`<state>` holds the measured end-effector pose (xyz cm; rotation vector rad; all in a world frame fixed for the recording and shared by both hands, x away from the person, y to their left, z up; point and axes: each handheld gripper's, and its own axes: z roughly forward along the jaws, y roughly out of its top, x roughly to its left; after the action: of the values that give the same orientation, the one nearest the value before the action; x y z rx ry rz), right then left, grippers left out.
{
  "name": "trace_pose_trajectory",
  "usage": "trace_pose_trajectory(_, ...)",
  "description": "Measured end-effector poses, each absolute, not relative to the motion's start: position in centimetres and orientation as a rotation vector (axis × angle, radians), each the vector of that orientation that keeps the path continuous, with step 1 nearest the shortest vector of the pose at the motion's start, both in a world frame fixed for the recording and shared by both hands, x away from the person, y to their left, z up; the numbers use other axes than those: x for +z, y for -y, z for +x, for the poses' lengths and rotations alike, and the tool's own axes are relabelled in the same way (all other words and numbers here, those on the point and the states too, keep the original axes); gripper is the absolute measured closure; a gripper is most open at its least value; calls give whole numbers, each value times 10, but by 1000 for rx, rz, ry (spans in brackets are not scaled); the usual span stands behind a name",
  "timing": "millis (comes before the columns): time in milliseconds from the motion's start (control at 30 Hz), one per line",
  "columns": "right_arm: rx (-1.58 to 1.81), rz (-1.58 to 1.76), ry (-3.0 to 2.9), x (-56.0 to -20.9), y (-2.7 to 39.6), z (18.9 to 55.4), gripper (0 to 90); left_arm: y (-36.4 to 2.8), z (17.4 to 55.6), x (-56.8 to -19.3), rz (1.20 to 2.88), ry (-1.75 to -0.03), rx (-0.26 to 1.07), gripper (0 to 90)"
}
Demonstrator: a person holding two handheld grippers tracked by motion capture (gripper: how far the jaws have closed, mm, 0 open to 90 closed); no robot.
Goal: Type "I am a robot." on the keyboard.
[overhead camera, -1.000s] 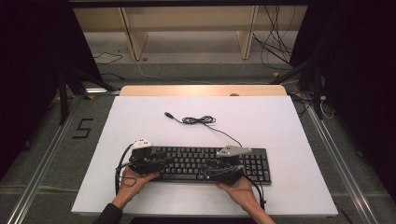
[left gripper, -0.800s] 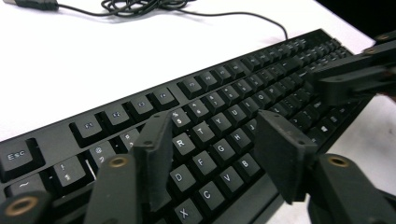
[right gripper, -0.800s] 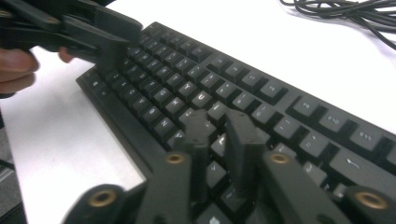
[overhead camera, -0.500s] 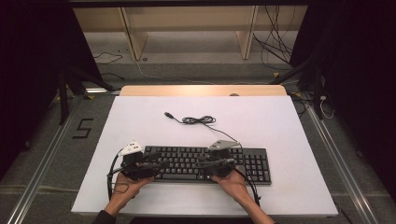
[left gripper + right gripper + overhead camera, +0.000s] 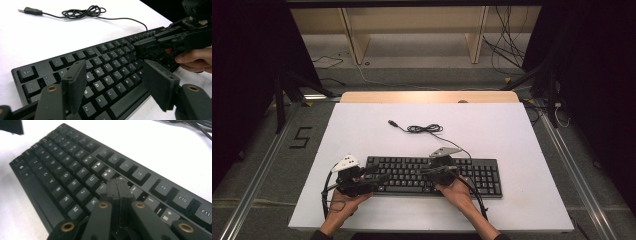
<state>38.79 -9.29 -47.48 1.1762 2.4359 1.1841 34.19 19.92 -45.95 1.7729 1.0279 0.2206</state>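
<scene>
1. You are working a keyboard (image 5: 434, 175) lying across the near half of the tabletop (image 5: 512, 135), with one gripper at each end of its letter block.
2. Since a second ago your left gripper (image 5: 371, 176) is sitting further left, at the keyboard's left end, and its jaws have just been opening; in the left gripper view they are standing wide apart above the letter keys with nothing between them, so they are released.
3. Your right gripper (image 5: 428, 171) has clenched its jaws together on nothing; in the right gripper view the closed tip (image 5: 117, 185) is hovering over the keys near the I and K, low enough that I cannot tell whether it is touching one.
4. The keyboard itself is lying where it was a second ago; I judge that you are turning from gripping to pressing keys, with the closed right tip serving as a finger; the wide left jaws look less suited to hitting a single key.
5. The keyboard's cable (image 5: 424, 129) is lying coiled behind it, its USB plug (image 5: 393, 123) loose on the tabletop and well apart from both grippers; it is not standing in your way.
6. Your two grippers are near each other over the keys, so you are risking a bump if they close in.
</scene>
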Motion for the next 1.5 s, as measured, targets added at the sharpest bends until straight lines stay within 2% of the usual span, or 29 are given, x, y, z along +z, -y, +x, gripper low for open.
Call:
trace_pose_trajectory(633, 1181, 1213, -2428, -477, 93, 389, 900, -201, 333, -461, 1767, -1007, 253, 295)
trace_pose_trajectory(967, 1331, 1182, -2443, -463, 97, 381, 576, -205, 332, -461, 1756, -1016, 264, 271)
trace_pose_trajectory(1100, 1363, 1162, -2464, -460, 93, 379, 487, -206, 331, -461, 1751, -1017, 265, 270)
trace_pose_trajectory(1300, 1392, 1131, -2486, -458, 87, 377, 429, -207, 329, -461, 1746, -1017, 271, 263)
trace_pose_trajectory(1500, 1401, 1110, -2497, -457, 81, 375, 436, -208, 326, -460, 1741, -1012, 272, 258)
